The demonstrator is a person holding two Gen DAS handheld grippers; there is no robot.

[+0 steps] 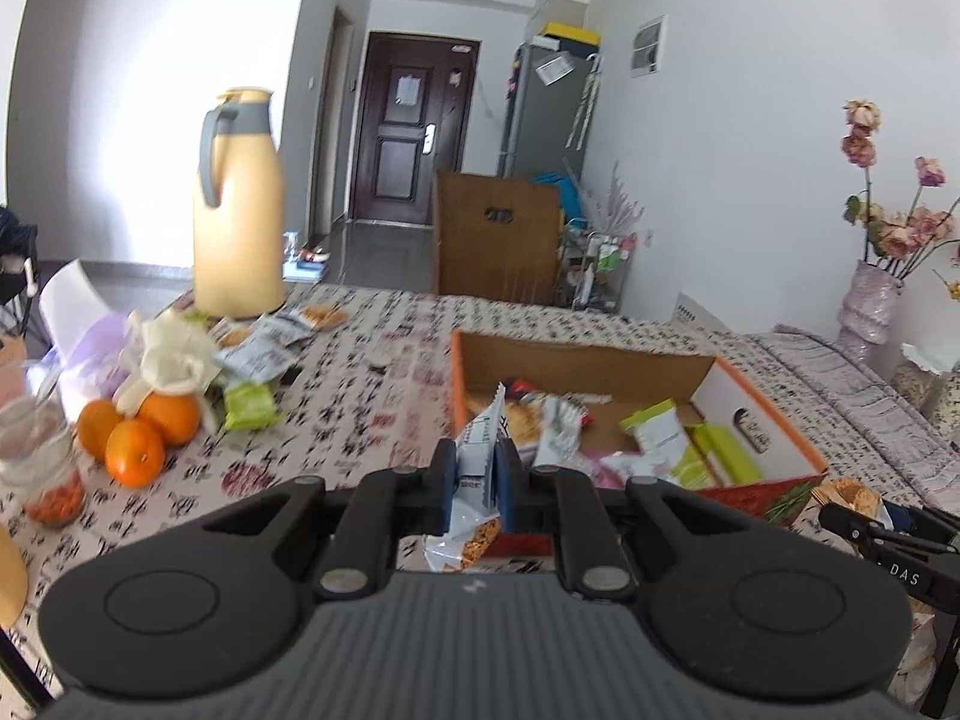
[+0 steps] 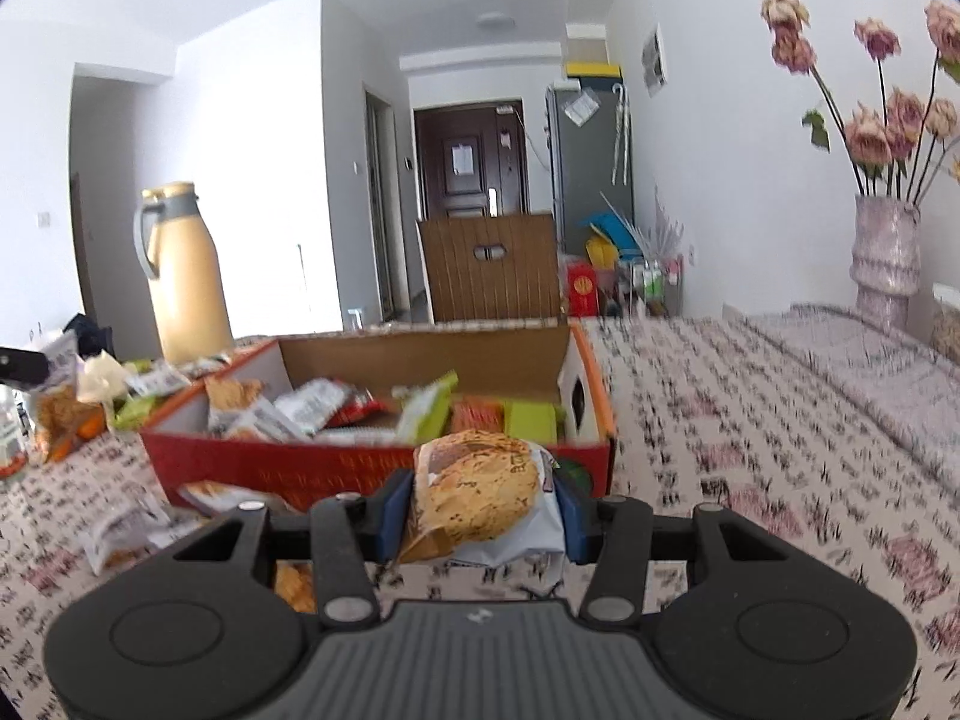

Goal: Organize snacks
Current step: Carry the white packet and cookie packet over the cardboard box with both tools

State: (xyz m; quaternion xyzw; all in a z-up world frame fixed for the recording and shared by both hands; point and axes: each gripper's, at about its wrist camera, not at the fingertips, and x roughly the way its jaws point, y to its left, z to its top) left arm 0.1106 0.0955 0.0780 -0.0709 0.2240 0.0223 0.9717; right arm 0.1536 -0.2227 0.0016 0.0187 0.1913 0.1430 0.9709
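Observation:
An open orange cardboard box on the patterned table holds several snack packets. My left gripper is shut on a white and blue snack packet, just short of the box's near left corner. My right gripper is shut on a puffy cracker packet, in front of the box's near wall. Loose snack packets lie by the flask, and others lie at the box's near left corner.
A yellow thermos flask stands at the table's far left. Three oranges and a glass jar sit left. A vase of dried flowers stands far right. A wooden chair is behind the table.

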